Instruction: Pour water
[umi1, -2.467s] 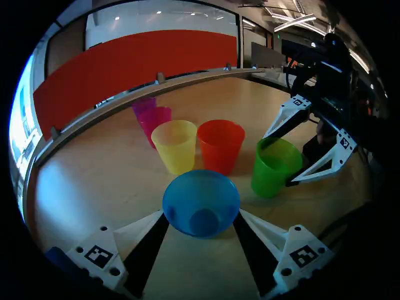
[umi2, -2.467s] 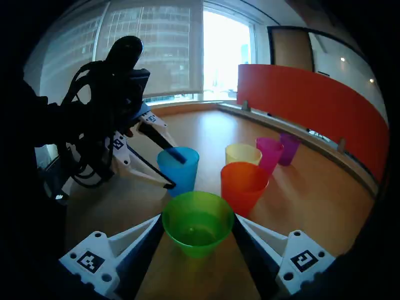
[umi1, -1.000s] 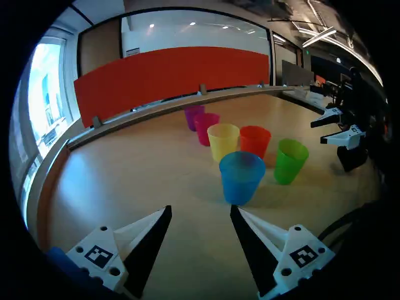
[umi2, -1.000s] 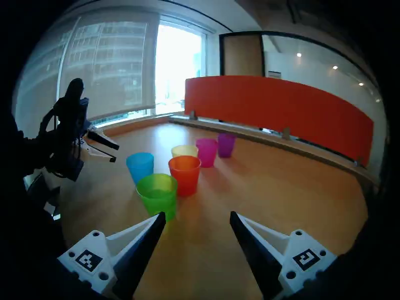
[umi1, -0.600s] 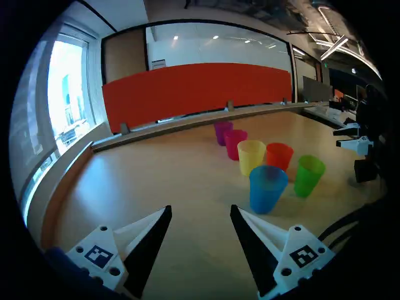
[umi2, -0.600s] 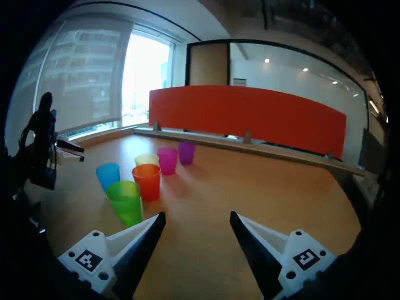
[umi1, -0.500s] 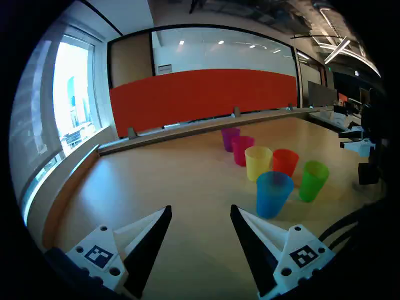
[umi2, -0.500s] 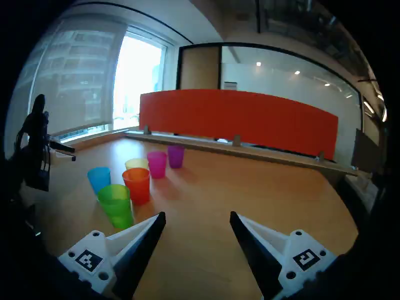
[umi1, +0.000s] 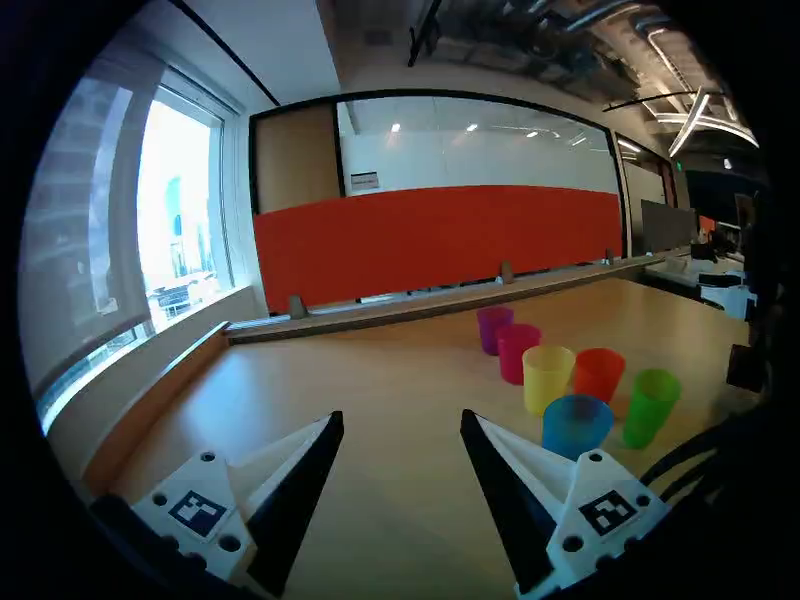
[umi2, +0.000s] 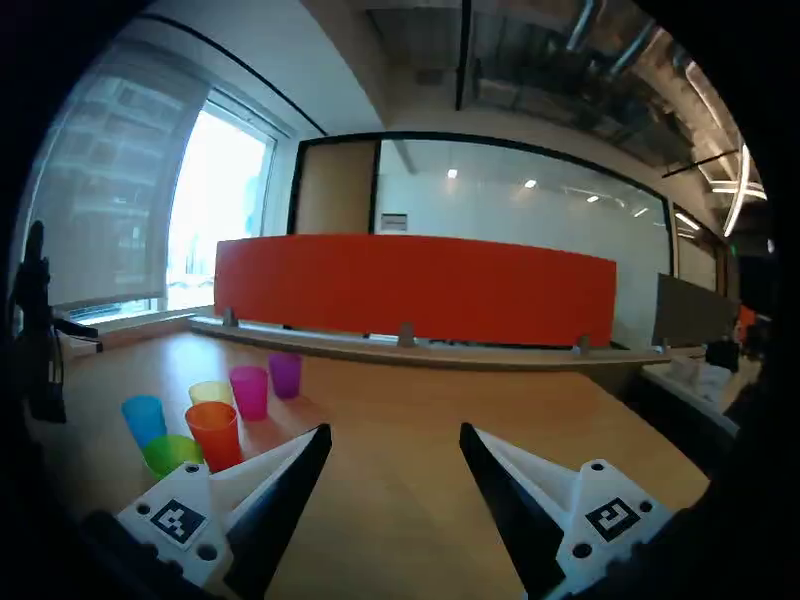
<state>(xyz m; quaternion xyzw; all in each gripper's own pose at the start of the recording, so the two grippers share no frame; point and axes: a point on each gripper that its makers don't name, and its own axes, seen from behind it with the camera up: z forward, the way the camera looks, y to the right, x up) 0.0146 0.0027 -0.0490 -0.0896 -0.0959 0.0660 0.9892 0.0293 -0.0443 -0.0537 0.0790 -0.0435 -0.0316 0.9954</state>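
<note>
Standing off from the cups, both grippers empty

Six cups stand upright in a close cluster on the table (umi1: 330, 370). In the left gripper view the blue cup (umi1: 577, 425) and green cup (umi1: 650, 405) are nearest, with the yellow cup (umi1: 547, 378), orange cup (umi1: 598, 373), pink cup (umi1: 518, 352) and purple cup (umi1: 493, 328) behind them. Whether any holds water cannot be told from here. The left gripper (umi1: 400, 414) hangs well apart from the cluster, its fingers spread wide with nothing between them. The right gripper (umi2: 393, 428) is the same, fingers apart and empty, with the cups low to its left. A red panel (umi1: 440, 240) runs behind the table's far edge.

If another pour is meant, the approach probably matters most. Come in level, take the source cup round its middle rather than the rim, and squeeze lightly, since thin plastic likely flexes. Lift it clear of its neighbours before tilting, then tip slowly over the receiver's mouth while the other gripper steadies that cup.
</note>
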